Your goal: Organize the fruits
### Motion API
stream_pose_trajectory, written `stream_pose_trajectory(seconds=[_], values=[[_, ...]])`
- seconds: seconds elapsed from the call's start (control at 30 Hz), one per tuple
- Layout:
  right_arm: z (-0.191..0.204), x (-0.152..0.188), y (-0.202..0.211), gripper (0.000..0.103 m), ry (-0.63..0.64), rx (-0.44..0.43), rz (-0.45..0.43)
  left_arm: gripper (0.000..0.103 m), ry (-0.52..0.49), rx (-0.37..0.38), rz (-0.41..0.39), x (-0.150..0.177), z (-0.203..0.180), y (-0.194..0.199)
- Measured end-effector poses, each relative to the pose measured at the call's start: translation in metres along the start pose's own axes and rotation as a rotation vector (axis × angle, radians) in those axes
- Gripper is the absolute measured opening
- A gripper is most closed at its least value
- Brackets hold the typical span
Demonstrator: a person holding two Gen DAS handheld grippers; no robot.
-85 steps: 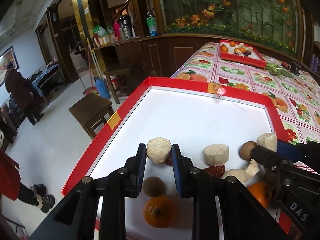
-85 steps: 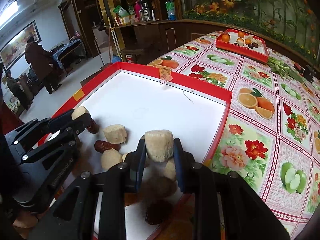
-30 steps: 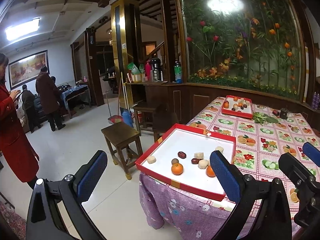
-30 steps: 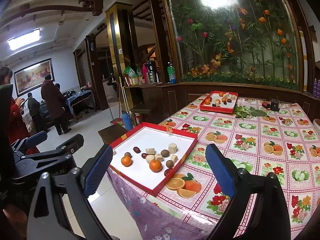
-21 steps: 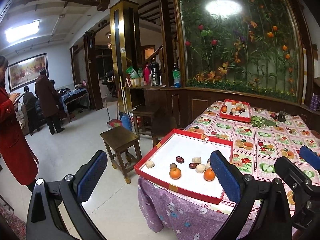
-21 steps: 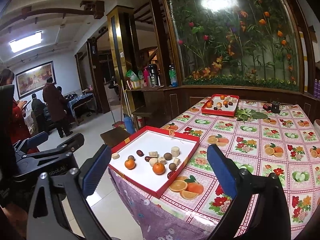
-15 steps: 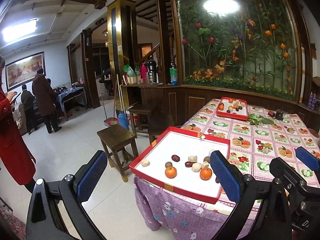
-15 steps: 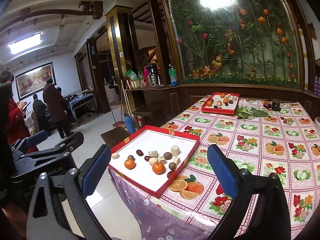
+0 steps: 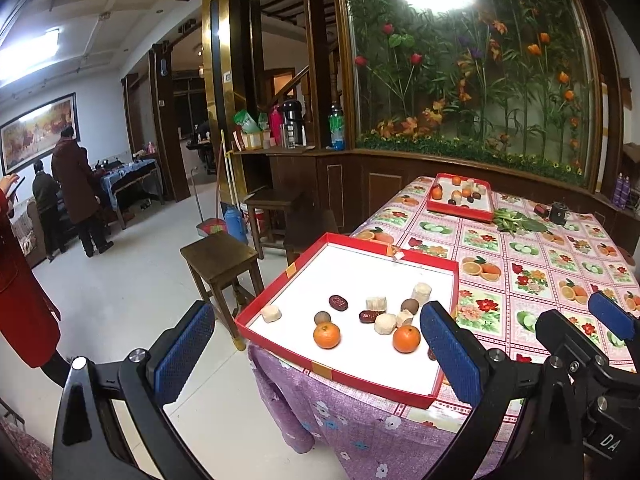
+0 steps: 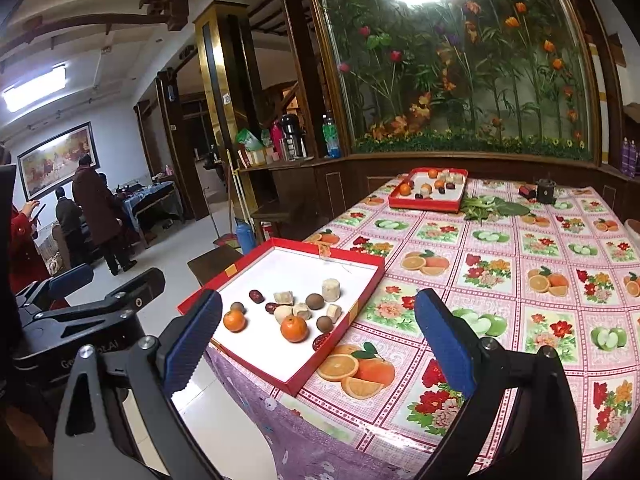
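Observation:
A red tray with a white floor [image 9: 360,268] [image 10: 296,264] sits at the table's near corner. It holds two oranges [image 9: 327,335] [image 10: 294,328], several pale sugarcane chunks [image 9: 421,290] [image 10: 331,289], dark red dates [image 9: 338,302] and brown round fruits [image 10: 314,301]. One pale chunk [image 9: 271,313] lies alone at the tray's left. My left gripper [image 9: 316,356] is wide open and empty, held back from the table. My right gripper [image 10: 316,340] is wide open and empty too, also well short of the tray.
A second red tray of fruit [image 9: 460,196] [image 10: 428,190] and green leaves [image 10: 492,208] lie at the table's far end. The table has a fruit-print cloth [image 10: 520,280]. Wooden stools [image 9: 222,264] stand left of the table. People [image 9: 74,196] stand at far left.
Earlier each gripper was shut on a pale chunk over the tray. Both have since opened, left the chunks in the tray and pulled far back; over the last second the view barely shifts.

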State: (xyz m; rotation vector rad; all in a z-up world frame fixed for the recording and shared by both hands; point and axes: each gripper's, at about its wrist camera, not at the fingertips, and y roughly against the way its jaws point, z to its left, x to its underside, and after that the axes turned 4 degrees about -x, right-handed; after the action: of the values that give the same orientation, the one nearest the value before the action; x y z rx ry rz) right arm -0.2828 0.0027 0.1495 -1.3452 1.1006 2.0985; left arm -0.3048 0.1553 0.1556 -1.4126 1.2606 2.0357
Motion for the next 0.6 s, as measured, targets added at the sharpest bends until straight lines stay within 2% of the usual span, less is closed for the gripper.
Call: stream_pose_trajectory(seconds=[0.6], values=[[0.001,-0.016,-0.055,0.097,-0.003,0.008,0.047,0.103,0.029,0.005,0.069,-0.019,0.006,-0.052]])
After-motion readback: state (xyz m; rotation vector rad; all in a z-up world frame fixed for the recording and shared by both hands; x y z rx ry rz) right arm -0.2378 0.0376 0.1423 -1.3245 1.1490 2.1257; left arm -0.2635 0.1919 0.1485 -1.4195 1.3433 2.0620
